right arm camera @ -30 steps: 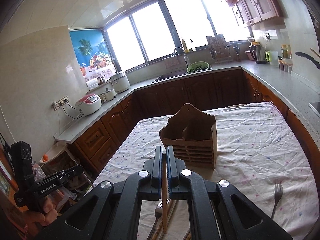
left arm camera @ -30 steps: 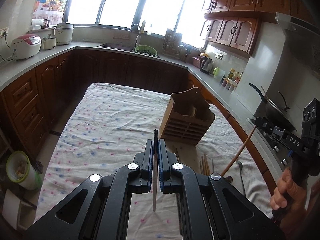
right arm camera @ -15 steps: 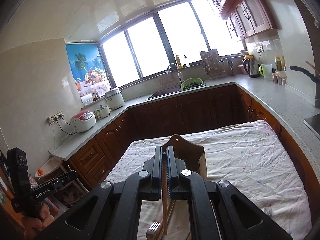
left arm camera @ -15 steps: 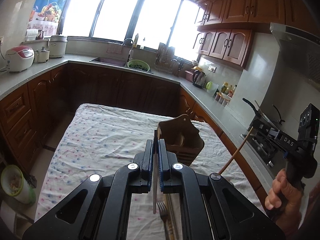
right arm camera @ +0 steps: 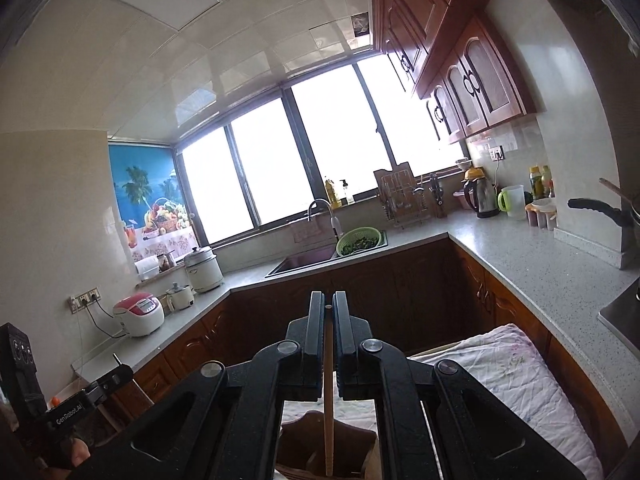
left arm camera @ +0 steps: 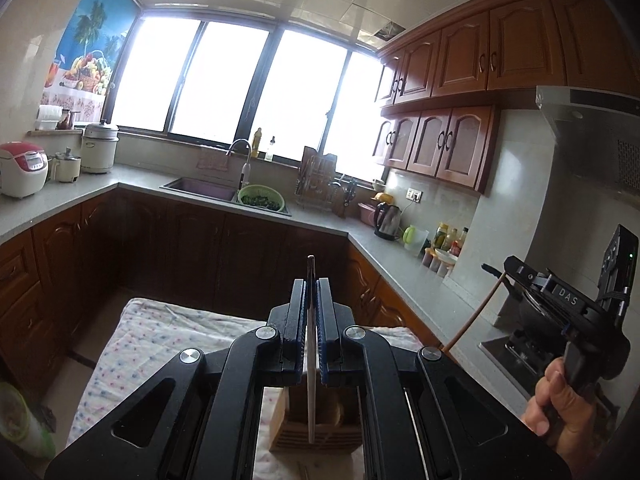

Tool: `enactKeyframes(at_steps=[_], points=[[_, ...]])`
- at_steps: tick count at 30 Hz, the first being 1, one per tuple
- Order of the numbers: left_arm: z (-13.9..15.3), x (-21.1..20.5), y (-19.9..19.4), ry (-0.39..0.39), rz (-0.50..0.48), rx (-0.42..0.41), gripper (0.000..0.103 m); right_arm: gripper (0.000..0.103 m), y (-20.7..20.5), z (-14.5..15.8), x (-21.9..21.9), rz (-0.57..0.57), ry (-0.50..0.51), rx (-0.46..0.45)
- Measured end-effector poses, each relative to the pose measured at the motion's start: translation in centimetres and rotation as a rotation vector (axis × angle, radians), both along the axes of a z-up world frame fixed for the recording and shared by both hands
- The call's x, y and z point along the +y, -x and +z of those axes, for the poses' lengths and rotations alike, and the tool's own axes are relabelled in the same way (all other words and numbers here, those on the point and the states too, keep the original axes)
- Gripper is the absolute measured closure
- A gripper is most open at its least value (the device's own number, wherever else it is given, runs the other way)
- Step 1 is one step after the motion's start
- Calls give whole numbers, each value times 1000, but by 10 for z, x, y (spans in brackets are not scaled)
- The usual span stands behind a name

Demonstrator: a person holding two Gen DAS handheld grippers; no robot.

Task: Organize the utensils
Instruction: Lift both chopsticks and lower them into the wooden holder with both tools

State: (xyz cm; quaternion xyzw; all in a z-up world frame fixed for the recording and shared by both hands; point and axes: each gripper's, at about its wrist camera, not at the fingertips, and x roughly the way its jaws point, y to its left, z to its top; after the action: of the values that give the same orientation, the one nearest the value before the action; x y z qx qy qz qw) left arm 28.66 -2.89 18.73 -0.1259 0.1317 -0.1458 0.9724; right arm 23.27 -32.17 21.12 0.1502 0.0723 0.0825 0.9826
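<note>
My left gripper (left arm camera: 311,286) is shut on a thin pale chopstick (left arm camera: 311,392) that hangs down toward the wooden utensil holder (left arm camera: 316,428) directly below. My right gripper (right arm camera: 328,300) is shut on a wooden chopstick (right arm camera: 328,420) whose lower end points into the holder's open top (right arm camera: 304,448). The right gripper also shows at the right of the left wrist view (left arm camera: 496,270), with its chopstick (left arm camera: 472,318) slanting down. The left gripper shows at the lower left of the right wrist view (right arm camera: 116,364). Both views are tilted up.
The holder stands on a table with a flowered cloth (left arm camera: 132,344), also in the right wrist view (right arm camera: 520,364). Counters wrap around with a sink (left arm camera: 200,188), green colander (left arm camera: 261,201), rice cooker (left arm camera: 22,168), kettle (left arm camera: 387,218) and stove (left arm camera: 516,354).
Both grippers have risen and tilted upward over the holder, each still holding its chopstick. The holder has slid from mid-view to the bottom edge. The loose utensils on the cloth have gone out of view.
</note>
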Motion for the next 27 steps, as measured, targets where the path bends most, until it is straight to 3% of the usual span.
enactKeyframes(at_steps=[4,11,15,20,27], points=[[-16,-10,-36,27,31,3,99,99,-24,-18,2,-21,10,10],[-73,-19,-81,62,68,87,99,99,-51,-76,6,-45,7,48],[-99,-25,-89,80,80,114,99,99,-58,-100,0,-61,-31,69],[-118,-36,-94,47,78,145,99,99,-58,-115,-6,-67,-76,76],[-124,-38,-96,30,59,170,99,99,-60,-121,-10,-72,-84,111]])
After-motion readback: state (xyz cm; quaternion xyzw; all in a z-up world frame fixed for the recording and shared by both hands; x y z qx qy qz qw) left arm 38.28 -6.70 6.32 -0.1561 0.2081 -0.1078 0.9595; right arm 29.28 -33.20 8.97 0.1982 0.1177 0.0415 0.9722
